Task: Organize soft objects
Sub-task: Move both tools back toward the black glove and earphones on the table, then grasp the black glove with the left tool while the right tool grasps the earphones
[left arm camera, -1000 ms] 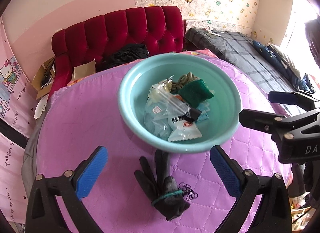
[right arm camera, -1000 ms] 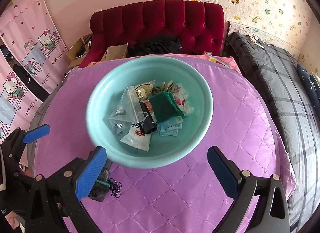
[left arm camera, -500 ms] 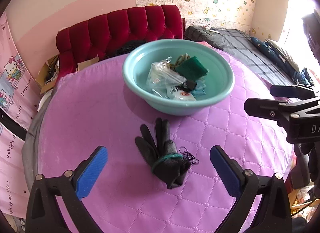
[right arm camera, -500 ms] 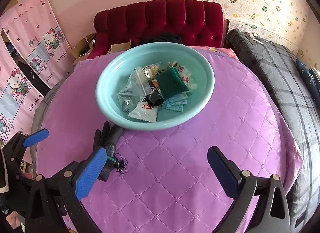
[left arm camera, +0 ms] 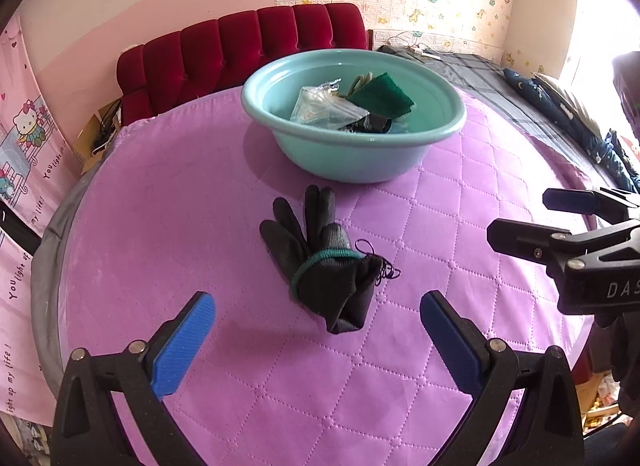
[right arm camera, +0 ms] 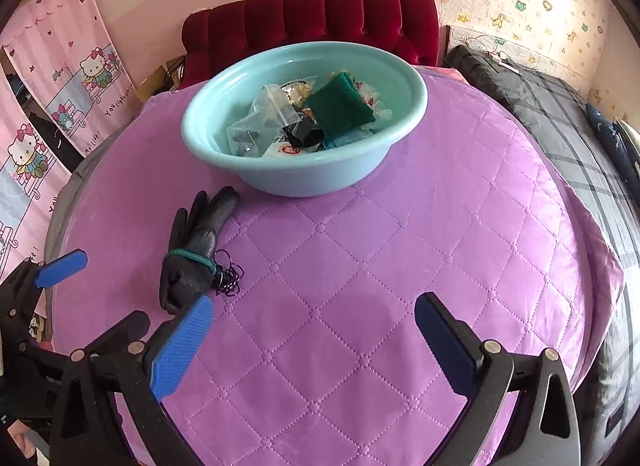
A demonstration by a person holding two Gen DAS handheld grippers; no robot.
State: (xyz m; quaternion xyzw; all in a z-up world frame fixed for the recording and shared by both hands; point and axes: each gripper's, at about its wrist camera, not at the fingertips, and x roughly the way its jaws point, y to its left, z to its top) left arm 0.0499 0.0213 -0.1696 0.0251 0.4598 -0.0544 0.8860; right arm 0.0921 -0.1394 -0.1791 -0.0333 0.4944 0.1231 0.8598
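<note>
So the bundled pair of black knit gloves [left arm camera: 326, 266] is lying flat on the round counter covered in purple quilted cloth [left arm camera: 460, 225], at about 6 o'clock from the teal plastic basin [left arm camera: 354, 157] and just short of touching it as far as can be told. The glove fingers are pointing toward the basin and the cuffs are being held together by a green elastic band [left arm camera: 326, 256], with a loose tangle of black thread [left arm camera: 384, 266] trailing off at 3 o'clock of the cuff.

The left hand-held gripper [left arm camera: 316, 340] is being held wide open right behind the cuff end, nothing between the blue pads. The right hand-held gripper [right arm camera: 312, 340] is also being held wide open and empty, over bare cloth, with the gloves off at its 10 o'clock.

The basin is already being filled with soft stuff: a dark green folded cloth [right arm camera: 340, 105], clear crinkly plastic bags [right arm camera: 264, 117] and a few small sachets.

Handling-wise, the gloves are probably light, floppy and a bit grippy, so no real squeeze is being called for. The banded cuff looks like the spot to be pinched, since it's the thickest bit and keeps both gloves together. If the fingers are grabbed instead, the bundle is likely to droop, and the thread could get snagged.
</note>
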